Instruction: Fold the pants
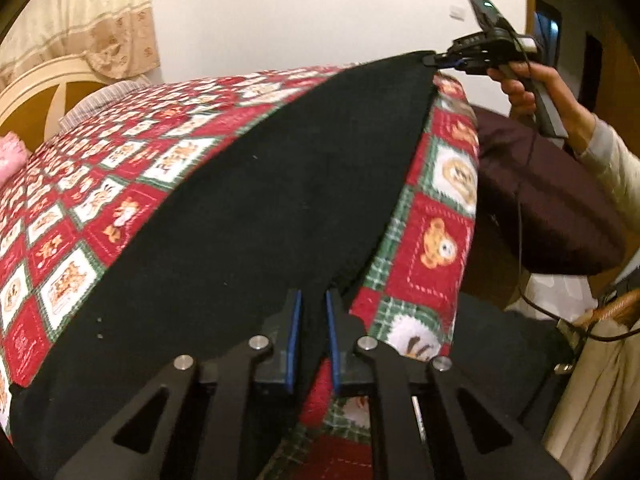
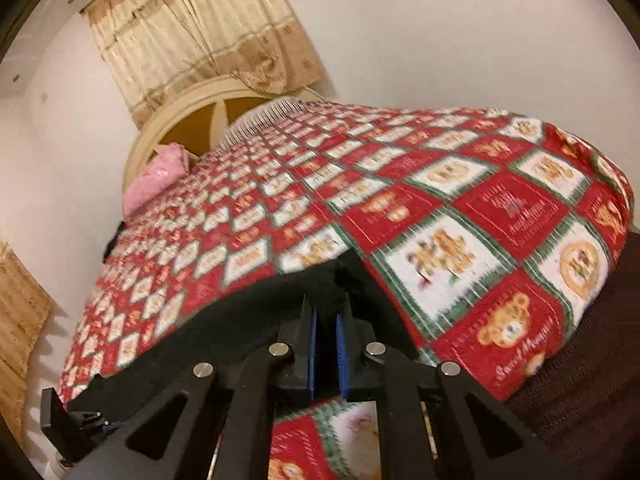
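Note:
Black pants [image 1: 256, 216] lie stretched over the red, white and green teddy-bear quilt [image 1: 100, 184] near the bed's near edge. My left gripper [image 1: 314, 304] is shut on one end of the pants at the bottom of the left wrist view. My right gripper [image 1: 434, 60] shows at the upper right of that view, held by a hand, shut on the other end of the pants. In the right wrist view the right gripper [image 2: 326, 316] pinches the black fabric [image 2: 224, 320], and the left gripper [image 2: 94, 420] shows at lower left. The pants are taut between the two.
A cream headboard [image 2: 180, 120] and a beige curtain [image 2: 200, 24] stand at the far end. A pink pillow [image 2: 156, 180] lies by the headboard. A dark brown cover [image 1: 536, 200] hangs off the bed's side. A cable [image 1: 524, 240] trails from the right gripper.

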`<state>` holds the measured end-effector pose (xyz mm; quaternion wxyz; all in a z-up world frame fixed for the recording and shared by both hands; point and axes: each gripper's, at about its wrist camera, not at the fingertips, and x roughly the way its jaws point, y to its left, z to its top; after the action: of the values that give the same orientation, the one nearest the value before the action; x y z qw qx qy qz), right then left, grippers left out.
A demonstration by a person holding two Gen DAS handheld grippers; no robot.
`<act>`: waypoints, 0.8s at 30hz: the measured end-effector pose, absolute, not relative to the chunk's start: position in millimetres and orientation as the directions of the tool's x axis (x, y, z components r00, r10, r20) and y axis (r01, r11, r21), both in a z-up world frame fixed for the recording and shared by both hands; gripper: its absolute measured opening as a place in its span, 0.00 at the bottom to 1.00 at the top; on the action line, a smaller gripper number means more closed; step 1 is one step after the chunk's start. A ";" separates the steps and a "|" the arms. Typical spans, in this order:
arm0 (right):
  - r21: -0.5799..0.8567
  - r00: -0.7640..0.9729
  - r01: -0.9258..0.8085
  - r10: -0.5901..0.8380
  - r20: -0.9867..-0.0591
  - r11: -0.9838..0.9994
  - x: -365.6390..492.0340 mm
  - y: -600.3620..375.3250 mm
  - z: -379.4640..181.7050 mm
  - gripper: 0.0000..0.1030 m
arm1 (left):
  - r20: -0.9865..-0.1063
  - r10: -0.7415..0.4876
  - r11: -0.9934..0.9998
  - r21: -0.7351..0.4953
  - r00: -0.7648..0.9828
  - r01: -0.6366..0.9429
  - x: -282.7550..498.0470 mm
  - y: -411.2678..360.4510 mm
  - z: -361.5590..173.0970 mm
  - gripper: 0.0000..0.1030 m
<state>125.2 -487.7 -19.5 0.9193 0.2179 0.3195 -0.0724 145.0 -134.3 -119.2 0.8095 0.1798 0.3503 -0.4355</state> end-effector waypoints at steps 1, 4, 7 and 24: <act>0.353 0.768 0.283 0.010 -0.640 0.892 124.7 -489.1 -27.3 0.08 | -0.723 -0.582 0.551 -0.014 0.373 0.834 144.4 -134.7 -119.3 0.13; 0.382 0.736 0.298 0.044 -0.676 0.875 120.0 -497.3 -48.5 0.08 | -0.720 -0.597 0.543 -0.037 0.354 0.839 146.2 -131.1 -116.2 0.13; 0.379 0.739 0.314 0.026 -0.673 0.871 109.3 -503.3 -51.0 0.21 | -0.712 -0.608 0.538 -0.046 0.350 0.842 146.2 -128.0 -116.1 0.13; 0.386 0.704 0.256 0.103 -0.703 0.886 189.2 -512.9 -28.3 0.40 | -0.656 -0.642 0.600 -0.109 0.396 0.792 160.8 -116.0 -111.1 0.13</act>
<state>189.2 -512.9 -28.3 0.8927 0.2344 0.3825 -0.0429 160.8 -116.0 -111.1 0.8281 0.1111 0.3381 -0.4330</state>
